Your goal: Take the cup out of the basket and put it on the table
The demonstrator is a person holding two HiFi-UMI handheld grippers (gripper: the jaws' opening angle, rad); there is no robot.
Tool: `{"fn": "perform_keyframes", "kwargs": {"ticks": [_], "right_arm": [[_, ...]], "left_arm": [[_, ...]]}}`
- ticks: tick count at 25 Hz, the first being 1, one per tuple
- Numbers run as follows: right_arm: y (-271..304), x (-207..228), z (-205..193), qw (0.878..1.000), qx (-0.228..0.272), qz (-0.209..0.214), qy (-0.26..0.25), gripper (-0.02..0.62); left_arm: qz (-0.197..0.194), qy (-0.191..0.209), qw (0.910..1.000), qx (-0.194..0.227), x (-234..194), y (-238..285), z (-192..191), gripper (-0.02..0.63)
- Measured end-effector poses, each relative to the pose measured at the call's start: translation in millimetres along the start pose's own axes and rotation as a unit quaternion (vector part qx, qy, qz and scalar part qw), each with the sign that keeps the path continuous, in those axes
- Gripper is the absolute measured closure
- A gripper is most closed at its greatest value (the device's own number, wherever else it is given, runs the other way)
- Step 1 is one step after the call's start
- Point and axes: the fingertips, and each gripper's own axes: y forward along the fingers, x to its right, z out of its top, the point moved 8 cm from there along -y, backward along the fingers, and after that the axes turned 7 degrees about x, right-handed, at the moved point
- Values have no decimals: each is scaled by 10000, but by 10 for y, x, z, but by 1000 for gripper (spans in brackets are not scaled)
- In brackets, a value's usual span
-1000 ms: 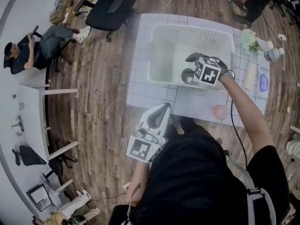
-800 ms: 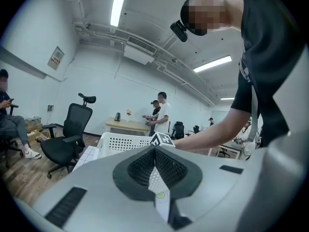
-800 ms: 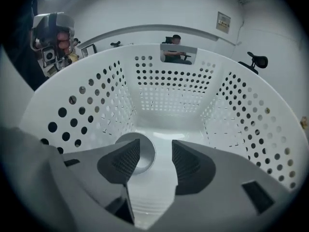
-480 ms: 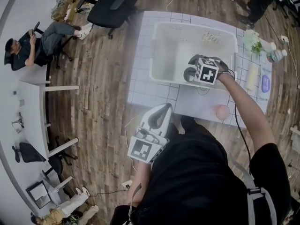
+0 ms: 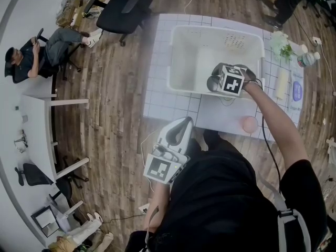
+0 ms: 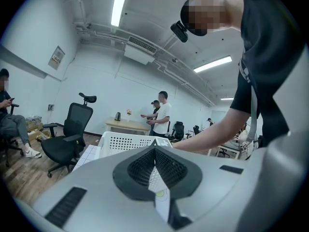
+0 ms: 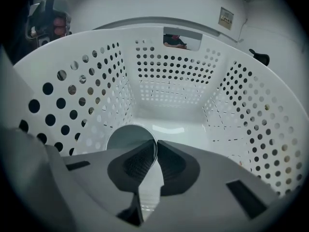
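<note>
Moved: right gripper (image 7: 155,148) has just been closing its jaws, with the cup's wall between them; against the earlier head view it sits at much the same spot in the basket, and the left gripper has kept its place.
Left gripper (image 6: 154,152): lowest in the head view, just in front of the person's body and short of the table edge; jaw tips meet, nothing between them.
Right gripper jaws: all but together, pinching the thin wall of the cup at its rim, one pad inside and one outside.
Cup (image 7: 129,137): grey, round mouth facing the right gripper's camera, inside the basket by its near wall, at lower centre-left of the right gripper view.
Basket (image 7: 169,71): white, perforated walls, on the table at upper centre of the head view.
Table (image 5: 173,108): white with a grid pattern; bare strip between basket and person.
Pink round thing (image 5: 249,124): on the table's near edge, right of centre, apart from the basket.
Office chair (image 5: 123,7): black, top of the head view, on the wood floor.
Seated person (image 5: 31,56): upper left of the head view, well apart from the table.
</note>
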Motion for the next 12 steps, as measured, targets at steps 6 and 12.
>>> {"fn": "perform_keyframes", "kwargs": {"ticks": [6, 12], "right_arm": [[-41, -16, 1, 9999, -14, -142, 85, 557], [-161, 69, 53, 9979, 159, -573, 267, 558]], "left_arm": [[-77, 31, 10000, 10, 15, -24, 16, 597], [-131, 70, 9999, 8, -3, -47, 35, 596]]}}
